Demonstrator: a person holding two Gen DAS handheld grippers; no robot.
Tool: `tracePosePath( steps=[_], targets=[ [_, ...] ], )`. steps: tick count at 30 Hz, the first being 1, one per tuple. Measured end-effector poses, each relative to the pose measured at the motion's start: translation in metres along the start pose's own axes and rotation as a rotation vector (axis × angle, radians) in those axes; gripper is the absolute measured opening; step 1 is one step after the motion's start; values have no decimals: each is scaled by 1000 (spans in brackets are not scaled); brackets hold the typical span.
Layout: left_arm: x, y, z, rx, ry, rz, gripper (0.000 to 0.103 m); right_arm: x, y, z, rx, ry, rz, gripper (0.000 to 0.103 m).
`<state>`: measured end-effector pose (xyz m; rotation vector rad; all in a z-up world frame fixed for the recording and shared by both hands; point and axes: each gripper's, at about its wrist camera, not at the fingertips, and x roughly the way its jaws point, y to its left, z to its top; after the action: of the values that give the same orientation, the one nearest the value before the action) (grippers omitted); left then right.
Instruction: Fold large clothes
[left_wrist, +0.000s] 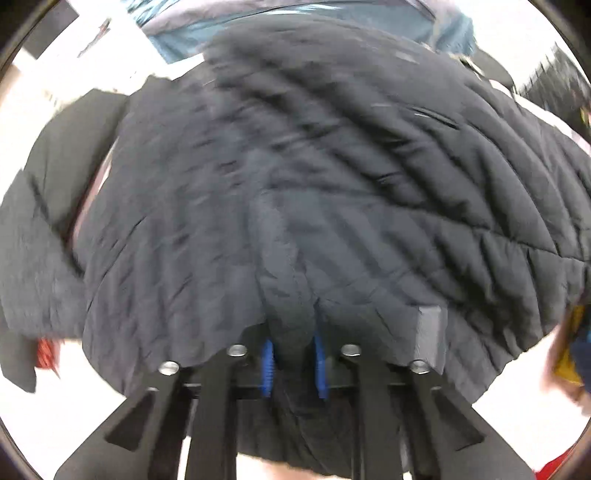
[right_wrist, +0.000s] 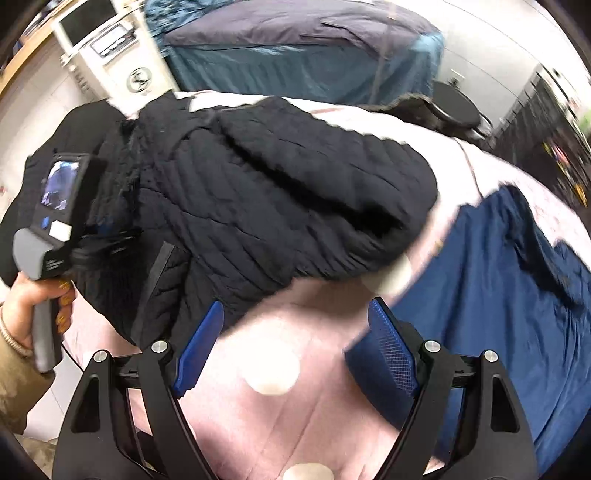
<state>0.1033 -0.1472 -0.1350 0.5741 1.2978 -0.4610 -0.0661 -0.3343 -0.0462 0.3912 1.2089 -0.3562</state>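
Note:
A large black quilted jacket (left_wrist: 295, 166) fills the left wrist view. My left gripper (left_wrist: 294, 356) points down and is shut on a fold of its fabric, pinched between the blue pads (left_wrist: 267, 365). In the right wrist view the same jacket (right_wrist: 277, 203) lies spread on a pink bedspread (right_wrist: 277, 424). My right gripper (right_wrist: 295, 306) hangs open just in front of the jacket's near edge, above the bedspread, with nothing between its blue pads (right_wrist: 391, 350). At the left, a hand (right_wrist: 29, 295) grips the left gripper's handle, and its fingers are buried in the jacket.
A dark blue garment (right_wrist: 498, 295) lies on the bedspread to the right of the jacket. Behind it stand a second bed with teal and purple covers (right_wrist: 295, 55), a white appliance (right_wrist: 110, 48) and a round black stool (right_wrist: 450, 103). Something red (left_wrist: 46, 354) peeks out at the jacket's left edge.

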Motion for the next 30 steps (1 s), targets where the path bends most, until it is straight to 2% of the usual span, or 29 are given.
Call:
tracePosePath(
  steps=[2,4,7,9,13,16,19,24,28,30],
  targets=[
    [-10,37,-18,-101,6,-43,11,6,18,12,-56,-3,19,80],
    [-20,70,-39,-176,1,-56,10,11,33,20,-97,1,45,80],
    [-28,109,-77,-257,-6,-59,10,20,56,29,-142,14,91,80],
    [-26,132,-106,-313,31,-48,10,27,70,33,-162,29,115,80],
    [-12,158,-165,-414,112,-78,10,39,87,40,-162,63,160,80],
    [-1,160,-194,-450,141,-100,10,47,91,42,-128,88,185,80],
    [5,160,-206,-464,147,-106,11,57,91,42,-100,109,188,80],
    [7,171,-199,-441,132,-100,11,72,102,59,-41,111,248,80],
    [13,178,-187,-465,137,-126,11,80,135,83,-66,66,290,80],
    [13,177,-185,-473,135,-132,11,97,164,92,-119,91,287,80]
  ],
)
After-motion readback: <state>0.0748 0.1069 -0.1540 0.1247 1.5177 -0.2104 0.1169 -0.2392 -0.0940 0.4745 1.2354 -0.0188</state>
